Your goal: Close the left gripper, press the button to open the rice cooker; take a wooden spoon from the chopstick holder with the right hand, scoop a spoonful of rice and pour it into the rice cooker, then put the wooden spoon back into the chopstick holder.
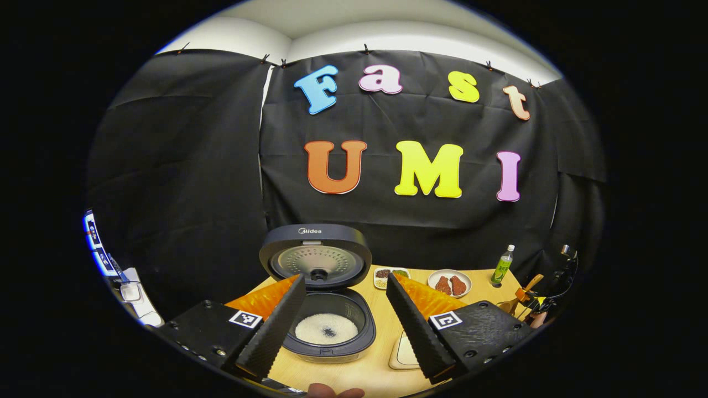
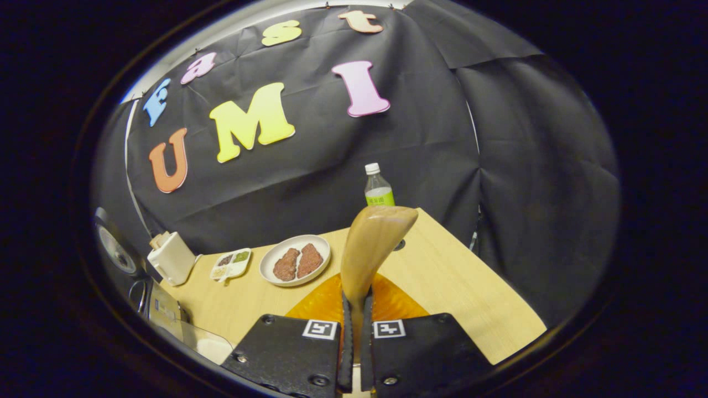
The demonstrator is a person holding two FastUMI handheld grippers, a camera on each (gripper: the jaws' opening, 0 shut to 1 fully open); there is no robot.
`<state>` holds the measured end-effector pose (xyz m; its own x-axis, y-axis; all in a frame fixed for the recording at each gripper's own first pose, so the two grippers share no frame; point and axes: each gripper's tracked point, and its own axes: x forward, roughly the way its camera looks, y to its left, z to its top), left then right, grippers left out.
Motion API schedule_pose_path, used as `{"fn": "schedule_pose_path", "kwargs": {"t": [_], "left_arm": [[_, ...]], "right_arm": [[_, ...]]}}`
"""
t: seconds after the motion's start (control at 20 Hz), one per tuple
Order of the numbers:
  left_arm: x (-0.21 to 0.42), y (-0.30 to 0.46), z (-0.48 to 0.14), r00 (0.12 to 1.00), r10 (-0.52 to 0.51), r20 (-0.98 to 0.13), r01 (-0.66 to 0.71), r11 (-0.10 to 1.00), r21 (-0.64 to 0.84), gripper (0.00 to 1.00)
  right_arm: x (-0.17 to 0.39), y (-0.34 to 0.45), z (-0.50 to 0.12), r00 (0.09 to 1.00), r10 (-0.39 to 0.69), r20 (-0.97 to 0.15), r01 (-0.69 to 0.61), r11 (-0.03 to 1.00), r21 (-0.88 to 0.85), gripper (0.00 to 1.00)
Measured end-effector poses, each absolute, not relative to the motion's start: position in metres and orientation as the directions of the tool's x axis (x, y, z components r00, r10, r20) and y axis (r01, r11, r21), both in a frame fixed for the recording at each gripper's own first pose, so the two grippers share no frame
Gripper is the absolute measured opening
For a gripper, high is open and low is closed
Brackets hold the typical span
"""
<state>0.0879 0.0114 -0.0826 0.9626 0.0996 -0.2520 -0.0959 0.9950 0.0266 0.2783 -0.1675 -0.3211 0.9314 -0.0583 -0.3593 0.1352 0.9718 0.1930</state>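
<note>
The right gripper (image 2: pixel 357 326) is clamping both fingers on the handle of the wooden spoon (image 2: pixel 371 243), bowl pointing up and away above the desk (image 2: pixel 459 287), long axis running along the fingers. The spoon looks stiff, light and smooth, best held low on the handle. The left gripper (image 1: pixel 345 326) is hanging with fingers spread wide over the rice cooker (image 1: pixel 326 298), lid up, rice inside, near the desk's front edge.

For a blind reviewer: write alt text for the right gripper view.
The right gripper is shut on a wooden spoon, bowl pointing up, above a wooden table. Behind it stand a plate of meat, a small divided dish and a green-labelled bottle.
</note>
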Motion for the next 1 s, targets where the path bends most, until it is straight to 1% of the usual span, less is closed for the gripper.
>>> {"fn": "schedule_pose_path", "kwargs": {"t": [0.2,0.35,0.45,0.55,0.6,0.65,0.7,0.8,0.9,1.0], "left_arm": [[0.092,0.006,-0.077,0.968,0.090,-0.234,-0.084,0.996,0.036,0.95],[0.091,0.007,-0.079,0.968,0.096,-0.234,-0.092,0.995,0.031,0.95],[0.091,0.008,-0.079,0.967,0.097,-0.234,-0.093,0.995,0.029,0.95],[0.092,0.006,-0.077,0.970,0.094,-0.224,-0.089,0.996,0.030,0.95],[0.095,0.005,-0.077,0.971,0.092,-0.220,-0.088,0.996,0.028,0.95],[0.098,0.004,-0.075,0.973,0.091,-0.214,-0.087,0.996,0.025,0.95],[0.099,0.003,-0.071,0.975,0.090,-0.205,-0.087,0.996,0.021,0.95],[0.102,0.002,-0.066,0.980,0.085,-0.182,-0.083,0.996,0.017,0.95],[0.106,0.005,-0.057,0.984,0.086,-0.156,-0.084,0.996,0.024,0.95],[0.113,0.013,-0.046,0.985,0.109,-0.136,-0.103,0.994,0.047,0.95]], "right_arm": [[0.280,-0.171,-0.331,0.921,-0.079,-0.380,0.160,0.969,0.188,0.13],[0.277,-0.169,-0.332,0.921,-0.060,-0.386,0.144,0.971,0.192,0.16],[0.276,-0.167,-0.323,0.930,-0.048,-0.365,0.123,0.975,0.185,0.22],[0.275,-0.168,-0.310,0.943,-0.041,-0.331,0.101,0.981,0.166,0.32],[0.273,-0.169,-0.303,0.948,-0.046,-0.315,0.098,0.984,0.150,0.46],[0.272,-0.172,-0.293,0.953,-0.055,-0.299,0.097,0.987,0.130,0.56],[0.269,-0.176,-0.283,0.957,-0.068,-0.283,0.103,0.988,0.113,0.75],[0.264,-0.180,-0.258,0.967,-0.073,-0.244,0.101,0.989,0.105,0.89],[0.262,-0.180,-0.230,0.977,-0.068,-0.202,0.091,0.990,0.106,0.96],[0.257,-0.174,-0.204,0.985,-0.056,-0.164,0.070,0.994,0.081,1.00]]}}
